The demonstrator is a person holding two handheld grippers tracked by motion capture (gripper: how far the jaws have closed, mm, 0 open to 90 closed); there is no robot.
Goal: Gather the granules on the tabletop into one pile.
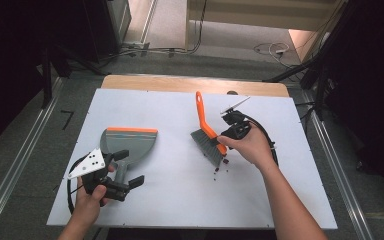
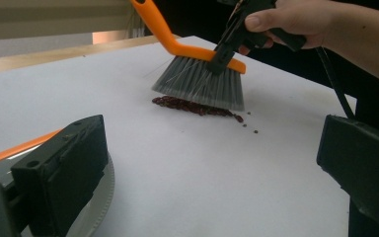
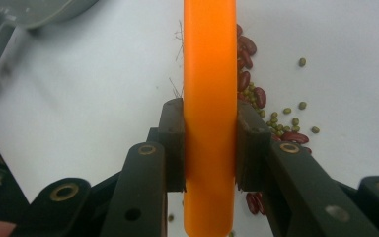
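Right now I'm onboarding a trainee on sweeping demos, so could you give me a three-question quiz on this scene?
1. True or false: the right tongs are shut on the brush's orange back.
2. What lies under the brush bristles? A) paper scraps B) red kidney beans and small green beans C) screws
3. Fill in: the left tongs sit open around the handle of the grey ____.

Key: 1 true. 2 B: beans lie scattered on the white table beside the brush. 3 dustpan.
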